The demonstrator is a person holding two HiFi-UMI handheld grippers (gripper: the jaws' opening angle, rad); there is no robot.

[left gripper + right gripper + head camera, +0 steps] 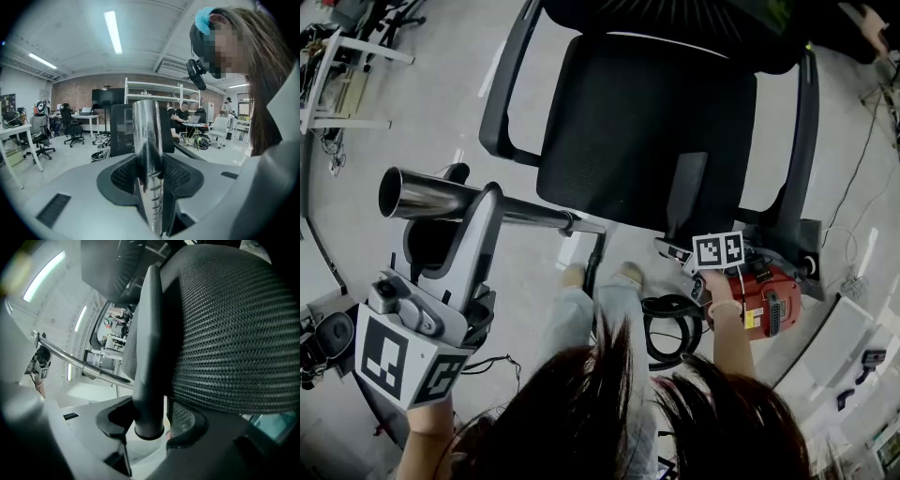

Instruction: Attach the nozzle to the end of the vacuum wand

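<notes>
The left gripper [478,225] had its jaws clamped on the chrome vacuum wand [427,195], whose open end pointed away to the left. The right gripper [694,239] had its jaws closed round the dark crevice nozzle [686,187], held against the office chair [619,131] and well apart from that opening. A clean join probably called for bringing the nozzle's round collar square to the wand's mouth, axes in line, then pushing straight on while the left gripper held firm.

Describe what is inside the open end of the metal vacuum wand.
The open end of the wand shows only a dark, empty-looking bore; the nozzle is not fitted. Deeper inside is lost in shadow. The left tongs grip its shaft.
</notes>
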